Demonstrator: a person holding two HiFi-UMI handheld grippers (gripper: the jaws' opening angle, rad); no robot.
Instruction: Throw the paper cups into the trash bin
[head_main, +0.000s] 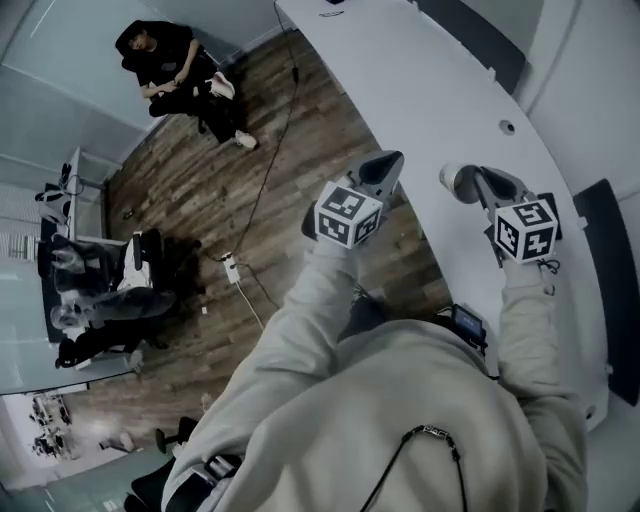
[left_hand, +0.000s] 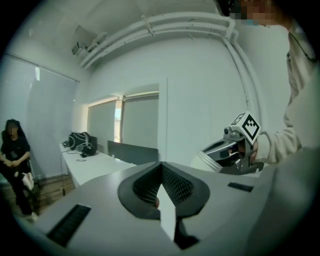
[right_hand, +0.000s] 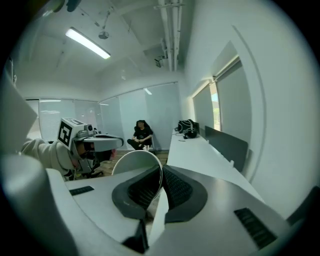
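My right tongs (right_hand: 161, 189) are pinched nearly closed on the rim of a paper cup (right_hand: 136, 161). The cup's thin wall sits between the two pads, and its round open mouth stands up on their left side. From above, the cup hangs over the long white desk (head_main: 450, 90), a little in from the desk's near edge.

My left tongs (left_hand: 161, 189) are narrow too, with the pads together and nothing between them. They hover right at the desk's near edge, just beside the right tongs and apart from the cup.

A black bag (right_hand: 187, 127) lies at the far end of the desk. Off the desk's left side, well away across the wooden floor (head_main: 200, 180), a person (head_main: 180, 65) in dark clothes sits by the wall.
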